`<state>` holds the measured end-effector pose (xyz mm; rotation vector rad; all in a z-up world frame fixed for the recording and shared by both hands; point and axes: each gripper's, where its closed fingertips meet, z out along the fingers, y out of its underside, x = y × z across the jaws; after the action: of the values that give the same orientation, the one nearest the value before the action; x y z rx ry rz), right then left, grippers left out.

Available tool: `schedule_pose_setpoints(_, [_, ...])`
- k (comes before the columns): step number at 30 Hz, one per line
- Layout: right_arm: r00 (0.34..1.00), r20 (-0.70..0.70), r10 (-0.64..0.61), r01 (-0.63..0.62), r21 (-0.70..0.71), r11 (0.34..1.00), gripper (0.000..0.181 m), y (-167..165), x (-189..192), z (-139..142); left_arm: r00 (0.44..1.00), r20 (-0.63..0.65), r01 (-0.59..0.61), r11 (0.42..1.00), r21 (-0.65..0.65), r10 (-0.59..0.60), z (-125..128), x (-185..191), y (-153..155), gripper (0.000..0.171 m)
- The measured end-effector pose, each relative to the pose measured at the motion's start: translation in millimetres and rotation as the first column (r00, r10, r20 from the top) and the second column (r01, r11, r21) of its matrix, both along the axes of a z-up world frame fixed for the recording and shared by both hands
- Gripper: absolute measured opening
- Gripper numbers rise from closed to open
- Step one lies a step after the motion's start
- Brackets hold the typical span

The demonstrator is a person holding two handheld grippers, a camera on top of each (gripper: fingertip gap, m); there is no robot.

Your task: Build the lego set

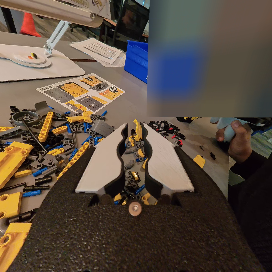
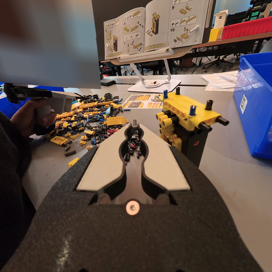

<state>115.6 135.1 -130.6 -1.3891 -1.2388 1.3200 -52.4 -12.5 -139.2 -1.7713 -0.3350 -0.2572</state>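
Note:
My left gripper (image 1: 134, 125) is open and empty, hovering low over a heap of loose yellow, grey, black and blue building parts (image 1: 61, 141); a curved yellow piece (image 1: 138, 129) lies just past its fingertips. My right gripper (image 2: 134, 125) is shut on a small grey pin (image 2: 134, 123) that pokes out between the tips. It hangs above the grey table, left of a partly built yellow and black model (image 2: 187, 122) with blue and black pins standing on top. The left gripper also shows in the right wrist view (image 2: 56, 101), held by a hand over the pile (image 2: 91, 122).
A sticker sheet (image 1: 82, 92) lies beyond the pile. An open instruction booklet (image 2: 151, 28) rests on a white stand (image 2: 154, 85) at the back. A blue bin (image 2: 256, 111) stands at the right. Papers (image 1: 100, 51) lie behind. A hand (image 1: 234, 139) holds the other handle.

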Motion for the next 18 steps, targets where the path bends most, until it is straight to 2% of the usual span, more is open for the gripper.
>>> schedule_pose_setpoints(11, [0.999, -0.036, 0.031, -0.030, 0.012, 0.999, 0.007, -5, 1, 5, 0.999, -0.007, 0.041, 0.999, 0.012, -0.041, 4, 10, 3, 0.017])
schedule_pose_setpoints(15, [0.997, -0.055, 0.053, -0.051, 0.032, 0.998, 0.007, -9, 3, 8, 0.993, -0.015, 0.120, 0.992, 0.040, -0.120, 10, 30, 9, 0.018])
schedule_pose_setpoints(18, [0.994, -0.073, 0.086, -0.082, 0.052, 0.995, 0.007, -16, 4, 10, 0.974, -0.013, 0.227, 0.971, 0.077, -0.227, 18, 62, 19, 0.019])
